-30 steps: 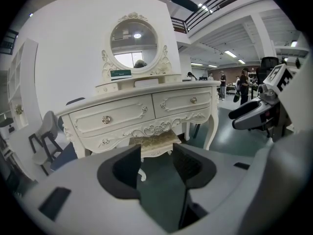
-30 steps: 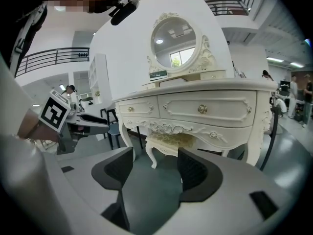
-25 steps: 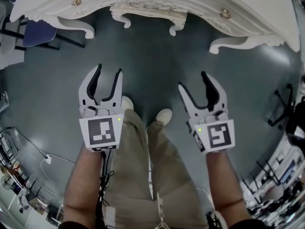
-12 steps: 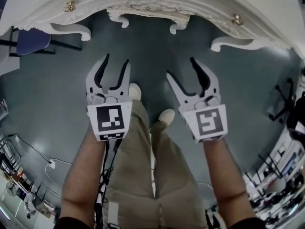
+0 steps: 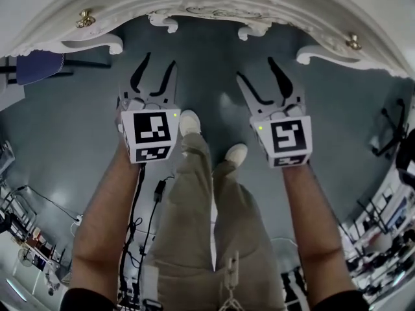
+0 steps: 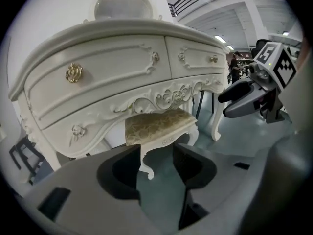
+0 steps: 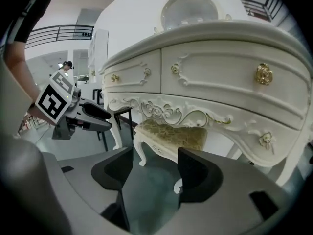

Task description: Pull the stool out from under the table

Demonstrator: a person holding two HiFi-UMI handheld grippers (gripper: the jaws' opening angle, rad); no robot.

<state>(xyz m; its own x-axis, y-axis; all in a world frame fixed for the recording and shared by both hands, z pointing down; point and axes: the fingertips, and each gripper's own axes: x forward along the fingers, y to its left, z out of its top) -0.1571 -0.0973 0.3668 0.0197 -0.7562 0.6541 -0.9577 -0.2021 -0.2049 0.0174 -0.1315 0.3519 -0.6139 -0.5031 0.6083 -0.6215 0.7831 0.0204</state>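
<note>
A white carved stool (image 6: pixel 159 124) with a gold patterned seat stands tucked under the ornate white dressing table (image 6: pixel 112 67). The right gripper view shows the stool (image 7: pixel 176 133) too. In the head view only its curled front legs (image 5: pixel 163 22) peek out below the table's front edge (image 5: pixel 214 2). My left gripper (image 5: pixel 159 67) and right gripper (image 5: pixel 256 70) hang side by side over the floor, short of the table. Both are open with nothing between the jaws. The left gripper (image 6: pixel 159 165) points at a stool leg, and the right gripper (image 7: pixel 151 168) points at the stool's front.
The person's legs and pale shoes (image 5: pixel 189 122) stand on the grey floor between the grippers. Curved table legs (image 5: pixel 107 44) flank the stool. A blue chair (image 5: pixel 39 67) is at the left, and a black chair base (image 5: pixel 389 131) at the right. Cables lie at the lower left.
Both grippers have moved forward toward the table, and the person has stepped closer. The jaws stay equally wide.
</note>
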